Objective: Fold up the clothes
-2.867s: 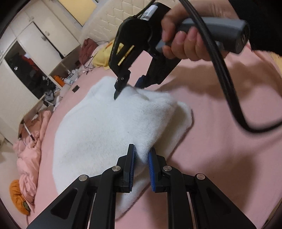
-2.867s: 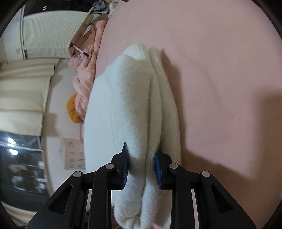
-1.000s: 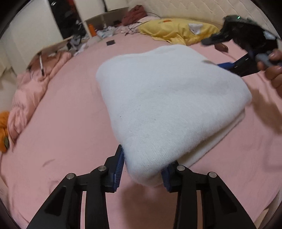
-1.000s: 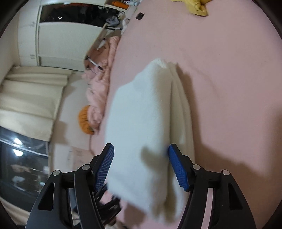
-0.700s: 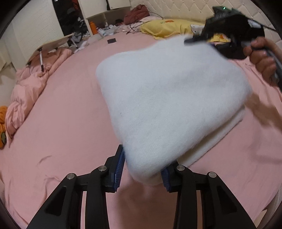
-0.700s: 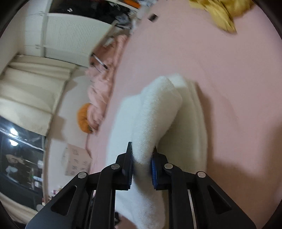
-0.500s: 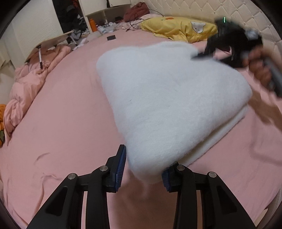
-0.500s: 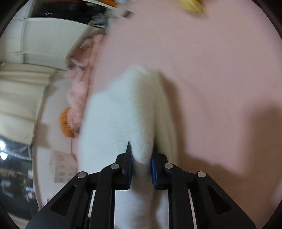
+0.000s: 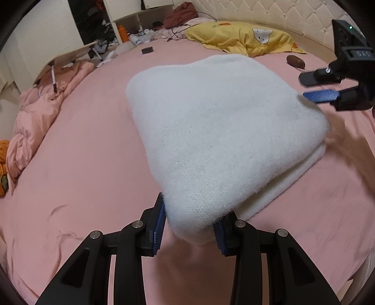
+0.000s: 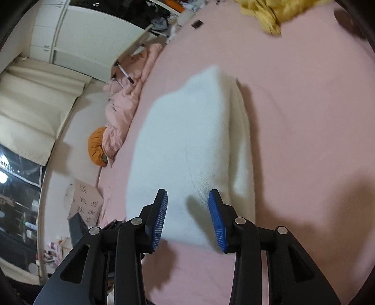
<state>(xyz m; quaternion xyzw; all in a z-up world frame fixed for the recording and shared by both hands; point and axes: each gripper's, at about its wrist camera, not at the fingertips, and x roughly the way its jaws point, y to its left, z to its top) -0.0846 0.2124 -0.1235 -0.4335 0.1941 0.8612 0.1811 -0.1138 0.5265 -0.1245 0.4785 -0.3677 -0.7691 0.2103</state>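
White fuzzy knit, a folded sweater (image 9: 220, 131), lies in the middle of the pink bed (image 9: 77, 178). My left hand-held gripper (image 9: 189, 225) straddles its near corner, the blue pads (image 9: 159, 223) spread to either side of the thick fold; whether they press the cloth or merely flank it I cannot tell. My right hand-held gripper (image 10: 188, 214) is released, fingers apart, hovering just off the sweater's far side edge; in the left wrist view it appears at the right (image 9: 323, 88), near the knit but not gripping it. Beyond the sweater lie a yellow pillow (image 9: 243, 38), a dark oval object (image 9: 295, 62) and a small black item (image 9: 147, 50). A crumpled pink duvet (image 9: 37, 112) hangs along the bed's left edge, with an orange cushion (image 10: 97, 145) beside it. Cluttered shelves (image 9: 131, 21) and a wardrobe (image 10: 77, 37) stand behind. Nothing lies between either hand-held gripper and the sweater.
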